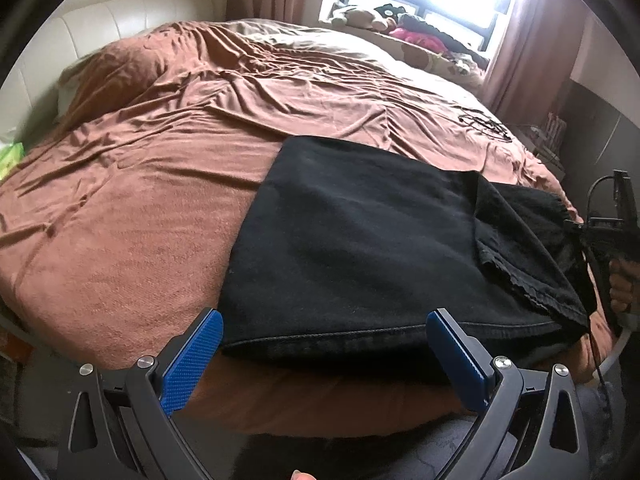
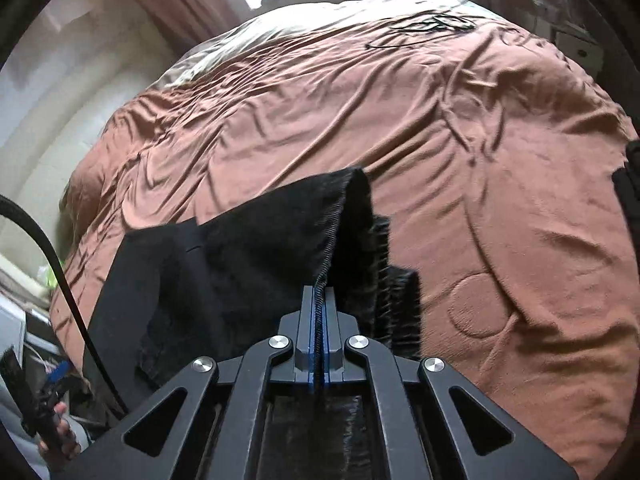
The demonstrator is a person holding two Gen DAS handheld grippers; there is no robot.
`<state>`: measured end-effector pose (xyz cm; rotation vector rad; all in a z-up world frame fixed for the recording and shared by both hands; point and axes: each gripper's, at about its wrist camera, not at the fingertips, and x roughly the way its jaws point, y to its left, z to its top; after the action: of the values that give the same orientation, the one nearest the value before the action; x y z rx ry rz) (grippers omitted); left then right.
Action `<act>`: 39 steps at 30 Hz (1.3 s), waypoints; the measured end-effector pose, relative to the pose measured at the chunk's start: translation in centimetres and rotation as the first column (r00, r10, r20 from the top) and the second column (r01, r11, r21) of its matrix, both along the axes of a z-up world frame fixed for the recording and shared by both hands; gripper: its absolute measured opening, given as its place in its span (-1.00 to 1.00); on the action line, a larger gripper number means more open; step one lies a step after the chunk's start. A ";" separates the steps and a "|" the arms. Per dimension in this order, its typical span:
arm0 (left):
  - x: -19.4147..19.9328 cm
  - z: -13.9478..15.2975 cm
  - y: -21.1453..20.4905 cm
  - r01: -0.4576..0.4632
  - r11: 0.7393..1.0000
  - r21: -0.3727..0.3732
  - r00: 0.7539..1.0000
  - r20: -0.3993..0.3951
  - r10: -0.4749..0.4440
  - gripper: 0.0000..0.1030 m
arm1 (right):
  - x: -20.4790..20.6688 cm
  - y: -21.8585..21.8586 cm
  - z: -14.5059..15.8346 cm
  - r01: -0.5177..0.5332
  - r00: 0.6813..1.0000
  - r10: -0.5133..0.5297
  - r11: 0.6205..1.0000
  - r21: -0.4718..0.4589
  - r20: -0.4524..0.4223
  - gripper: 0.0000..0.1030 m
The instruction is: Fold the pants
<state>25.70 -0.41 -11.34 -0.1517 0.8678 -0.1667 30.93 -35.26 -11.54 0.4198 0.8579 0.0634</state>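
Observation:
Black pants [image 1: 360, 248] lie folded on the brown bedspread [image 1: 160, 184] near the bed's front edge. My left gripper [image 1: 324, 344] hangs open just in front of their near hem, its blue pads [image 1: 192, 360] on either side and nothing between them. At the right, a flap of the pants is lifted, with the right gripper [image 1: 600, 236] and a hand showing at the frame's edge. In the right wrist view my right gripper [image 2: 319, 292] is shut on a stitched edge of the black pants [image 2: 240, 256], which rises as a peak in front of the jaws.
The bed has a cream padded headboard [image 1: 120, 20] at the left. A windowsill [image 1: 400, 28] with stuffed toys and clothes lies beyond it. A black cable [image 1: 484, 124] rests on the far right of the bedspread. A green packet [image 1: 12, 156] sits at the left edge.

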 end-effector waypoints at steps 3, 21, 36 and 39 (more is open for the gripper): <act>-0.1 -0.2 0.2 0.008 1.000 -0.010 1.000 -0.002 -0.008 0.99 | 0.5 0.1 -0.9 0.027 0.999 -0.028 0.999 -0.027 -0.026 -1.00; -0.2 -1.2 2.4 -0.011 0.996 -0.094 1.000 -0.011 0.010 0.97 | -3.1 1.4 1.2 0.015 0.999 -0.019 0.994 -0.108 -0.033 -0.97; -0.6 -1.3 3.3 -0.017 0.990 -0.139 1.000 0.003 0.017 0.97 | -5.7 1.4 -4.2 0.018 0.967 -0.074 0.974 -0.224 -0.244 -0.71; -0.7 -1.5 3.7 -0.021 0.989 -0.144 1.000 0.003 0.022 0.97 | -6.9 0.5 -3.3 0.055 0.974 -0.093 0.982 -0.181 -0.205 -0.71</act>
<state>24.98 3.26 -12.89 -0.2952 0.8493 -0.2092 24.00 -34.71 -14.85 0.2964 1.0488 -0.1278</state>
